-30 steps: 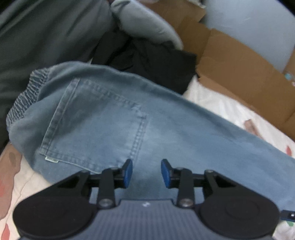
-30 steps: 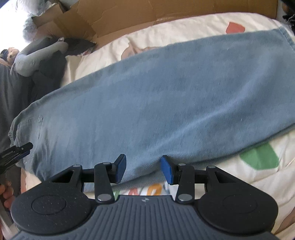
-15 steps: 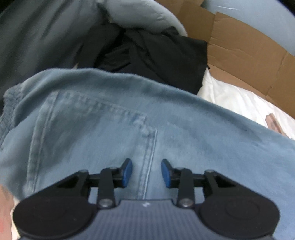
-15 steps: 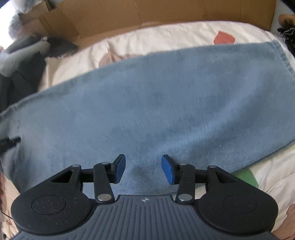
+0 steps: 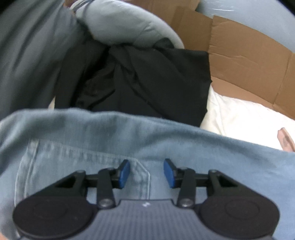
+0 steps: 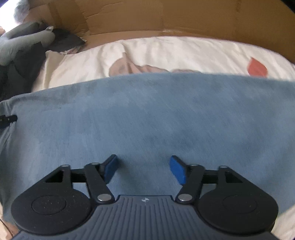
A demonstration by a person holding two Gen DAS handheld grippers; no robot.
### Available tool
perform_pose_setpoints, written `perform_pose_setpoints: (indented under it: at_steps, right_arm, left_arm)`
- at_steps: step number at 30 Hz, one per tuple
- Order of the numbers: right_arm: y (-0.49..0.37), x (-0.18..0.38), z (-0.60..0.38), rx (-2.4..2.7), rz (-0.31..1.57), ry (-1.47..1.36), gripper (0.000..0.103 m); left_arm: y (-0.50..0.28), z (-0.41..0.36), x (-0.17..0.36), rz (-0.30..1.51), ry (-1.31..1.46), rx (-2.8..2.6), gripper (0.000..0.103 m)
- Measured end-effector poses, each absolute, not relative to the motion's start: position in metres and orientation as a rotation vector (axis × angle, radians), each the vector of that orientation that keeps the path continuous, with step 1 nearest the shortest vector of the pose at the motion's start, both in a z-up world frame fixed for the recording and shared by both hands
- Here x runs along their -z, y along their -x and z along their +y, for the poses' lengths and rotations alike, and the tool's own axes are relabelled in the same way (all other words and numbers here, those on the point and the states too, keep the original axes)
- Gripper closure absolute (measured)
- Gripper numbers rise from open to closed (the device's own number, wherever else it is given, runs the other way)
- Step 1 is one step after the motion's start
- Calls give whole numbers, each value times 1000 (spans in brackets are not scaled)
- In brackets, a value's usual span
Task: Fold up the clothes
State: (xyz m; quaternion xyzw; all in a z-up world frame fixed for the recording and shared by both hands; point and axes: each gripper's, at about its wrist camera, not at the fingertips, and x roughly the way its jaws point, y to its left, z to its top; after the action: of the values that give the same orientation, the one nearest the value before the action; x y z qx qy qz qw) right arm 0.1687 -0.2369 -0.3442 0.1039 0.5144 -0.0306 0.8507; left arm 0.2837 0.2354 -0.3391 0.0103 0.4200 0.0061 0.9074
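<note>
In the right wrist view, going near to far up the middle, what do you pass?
Right gripper, open, then the jeans, then the white bedding, then the cardboard at the far edge.

Jeans (image 5: 184,147): light blue denim, one pair, laid flat across a white printed bed cover. In the left wrist view they fill the lower half of the frame; a stitched back pocket (image 5: 83,175) lies at lower left, blurred. In the right wrist view the jeans (image 6: 147,114) span the middle and lower frame from left edge to right edge as one broad, smooth, unfolded panel, far edge running level across the centre.
</note>
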Motion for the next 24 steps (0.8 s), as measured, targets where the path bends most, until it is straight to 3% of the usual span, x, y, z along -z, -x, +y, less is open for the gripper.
perform_pose_setpoints:
  at_steps: [19,24]
  right_arm:
    - [-236,347,-231,80,1033,-155,32]
    - [-242,345,-236,85,1027,-163,45]
  left_arm:
    - [-304,232,336,801,-57,17,61]
    - [-305,226,337,779,-93,14,61]
